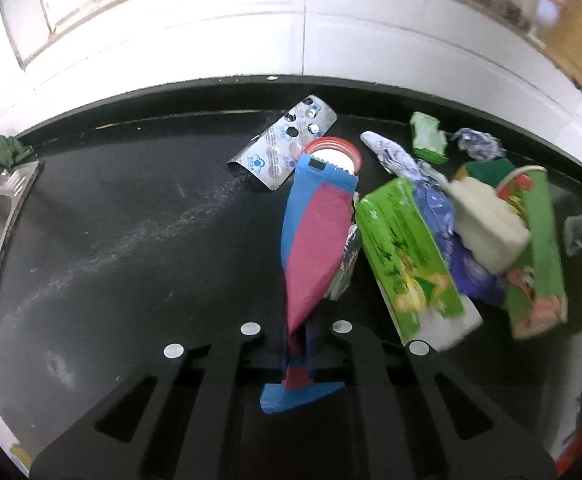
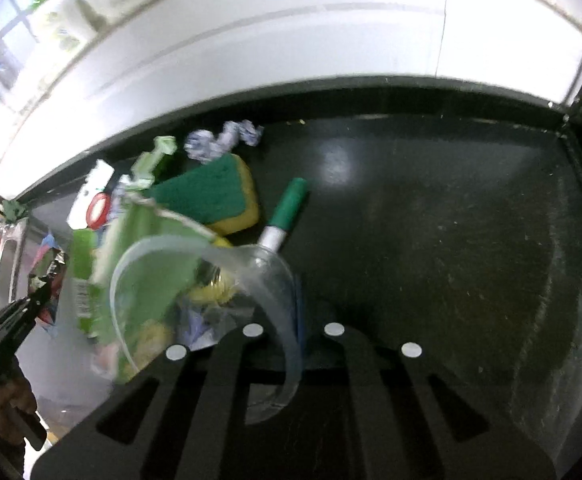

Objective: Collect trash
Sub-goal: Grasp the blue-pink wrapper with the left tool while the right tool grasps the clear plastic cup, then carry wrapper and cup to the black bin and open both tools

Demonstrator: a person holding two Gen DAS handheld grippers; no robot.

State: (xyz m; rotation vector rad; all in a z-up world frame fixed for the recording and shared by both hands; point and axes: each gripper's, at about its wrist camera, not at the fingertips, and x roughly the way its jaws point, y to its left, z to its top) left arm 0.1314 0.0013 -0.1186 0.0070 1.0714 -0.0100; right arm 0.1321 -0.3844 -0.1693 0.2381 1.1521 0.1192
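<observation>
Pink-and-blue wrapper [image 1: 315,240] is being pinched in the left gripper [image 1: 297,344] beside the red lid [image 1: 333,156], while the right gripper [image 2: 293,344] is clenching a clear plastic container [image 2: 211,280] near it, probably needing lifting next.

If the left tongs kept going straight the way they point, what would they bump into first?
Probably the red lid, under the tip of the blue and pink wrapper that the left tongs are pinching. Depth is hard to judge.
</observation>
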